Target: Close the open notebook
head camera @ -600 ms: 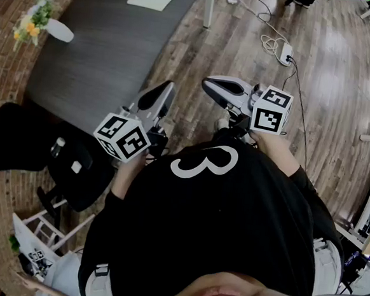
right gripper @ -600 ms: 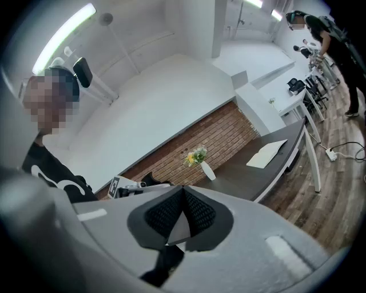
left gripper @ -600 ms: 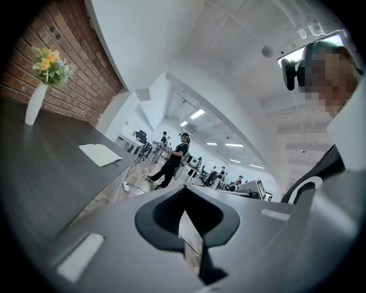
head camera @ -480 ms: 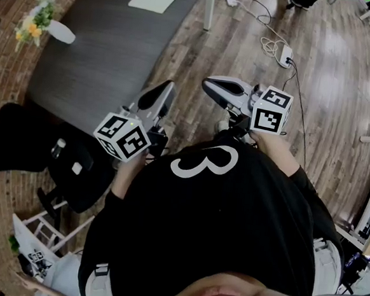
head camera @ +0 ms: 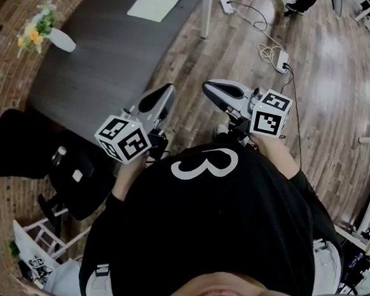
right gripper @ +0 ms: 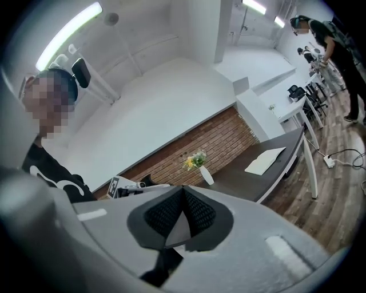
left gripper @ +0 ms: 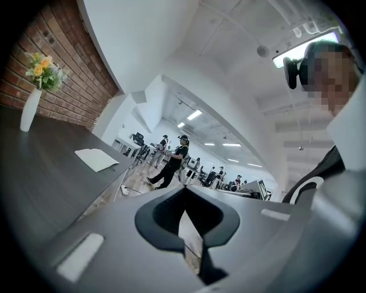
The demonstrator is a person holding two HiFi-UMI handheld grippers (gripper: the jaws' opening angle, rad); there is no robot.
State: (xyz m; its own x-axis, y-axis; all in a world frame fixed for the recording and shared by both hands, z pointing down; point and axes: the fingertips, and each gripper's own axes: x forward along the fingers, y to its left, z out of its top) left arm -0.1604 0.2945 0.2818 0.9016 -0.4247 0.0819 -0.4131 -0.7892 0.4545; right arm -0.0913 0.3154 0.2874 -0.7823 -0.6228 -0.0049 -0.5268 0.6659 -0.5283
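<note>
Head view first: the person (head camera: 217, 223) in a black shirt holds both tools out level in front of the chest, above the wooden floor (head camera: 330, 92). The left gripper (head camera: 167, 89) points up the frame toward the edge of the dark table (head camera: 96, 67), with its marker cube close to the body. The right gripper (head camera: 208, 86) sits just beside it, nose aimed toward the frame's left. Neither touches anything. And there's the notebook (head camera: 158, 2): white, lying flat at the table's far end, well apart from both grippers. A vase (head camera: 59, 33) of flowers stands on the table's side nearest the brick wall (head camera: 5, 85). A black chair (head camera: 74, 174) sits by the near edge, and a power strip (head camera: 283, 57) lies on the floor beyond.

Over to the left gripper view: the jaws are clenched, tips meeting, with nothing between them. Past them the table runs off to the left. The notebook lies spread on it near the far edge, pale pages up. The vase stands far left against the brick wall. A passer-by (left gripper: 171, 163) crosses the room in the distance.

Now the right gripper view: the jaws are pressed together here too, and they are empty. Beyond them the notebook rests flat near the table's far corner. The vase is to its left, closer to the brick wall.
</note>
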